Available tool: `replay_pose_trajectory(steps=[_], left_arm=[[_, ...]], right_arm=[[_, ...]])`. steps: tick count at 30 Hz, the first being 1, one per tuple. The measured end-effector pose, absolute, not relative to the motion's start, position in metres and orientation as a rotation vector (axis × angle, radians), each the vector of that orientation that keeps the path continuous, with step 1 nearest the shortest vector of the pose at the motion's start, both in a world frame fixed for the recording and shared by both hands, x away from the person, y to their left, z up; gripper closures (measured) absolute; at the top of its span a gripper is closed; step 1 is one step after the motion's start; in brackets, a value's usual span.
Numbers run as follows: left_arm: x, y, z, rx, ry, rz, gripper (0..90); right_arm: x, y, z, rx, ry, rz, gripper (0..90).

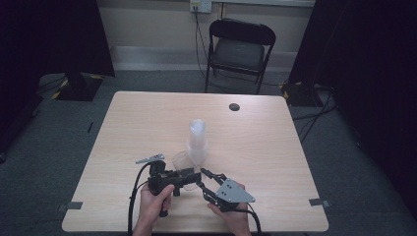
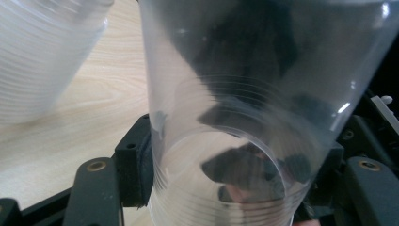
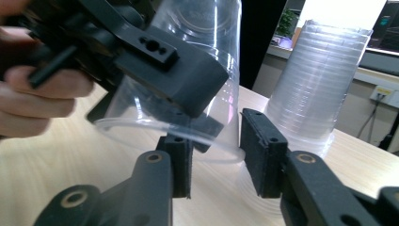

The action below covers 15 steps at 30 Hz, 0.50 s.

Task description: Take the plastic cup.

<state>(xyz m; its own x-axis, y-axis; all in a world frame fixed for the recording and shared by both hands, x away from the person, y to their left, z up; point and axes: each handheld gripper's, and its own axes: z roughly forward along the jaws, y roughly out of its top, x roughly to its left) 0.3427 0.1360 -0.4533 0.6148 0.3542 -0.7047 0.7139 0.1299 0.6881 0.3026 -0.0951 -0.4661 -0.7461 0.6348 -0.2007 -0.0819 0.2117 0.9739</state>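
The left tool (image 1: 189, 178) pinches a clear cup (image 3: 188, 70), tilted, rim toward the counter's (image 1: 275, 147) near edge. The right tool (image 3: 214, 155) is spread around that rim; its view shows a cup stack (image 3: 315, 80).

A plain recording room or lab, set up for bench work.

A bare pale wood counter (image 1: 147, 123) stands on grey carpet (image 1: 64, 142), with black curtains (image 1: 49, 34) hung at the far left and right and a black folding chair (image 1: 240, 49) against the far wall under a wall socket (image 1: 200, 5). Cables (image 1: 314, 115) trail over the floor at the right, and tape marks (image 1: 74, 205) sit at the counter's near corners (a staged spot, not a lived-in one). The right gripper view shows a window and a screen far off.
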Motion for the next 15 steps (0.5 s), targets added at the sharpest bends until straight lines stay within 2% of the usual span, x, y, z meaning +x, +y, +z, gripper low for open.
replay_pose_trajectory(steps=[15], left_arm=[[0.3384,0.1263,-0.4524,1.467,0.925,-0.371,34.0]], right_arm=[[0.3060,-0.0851,-0.4657,0.508,1.839,1.602,70.2]])
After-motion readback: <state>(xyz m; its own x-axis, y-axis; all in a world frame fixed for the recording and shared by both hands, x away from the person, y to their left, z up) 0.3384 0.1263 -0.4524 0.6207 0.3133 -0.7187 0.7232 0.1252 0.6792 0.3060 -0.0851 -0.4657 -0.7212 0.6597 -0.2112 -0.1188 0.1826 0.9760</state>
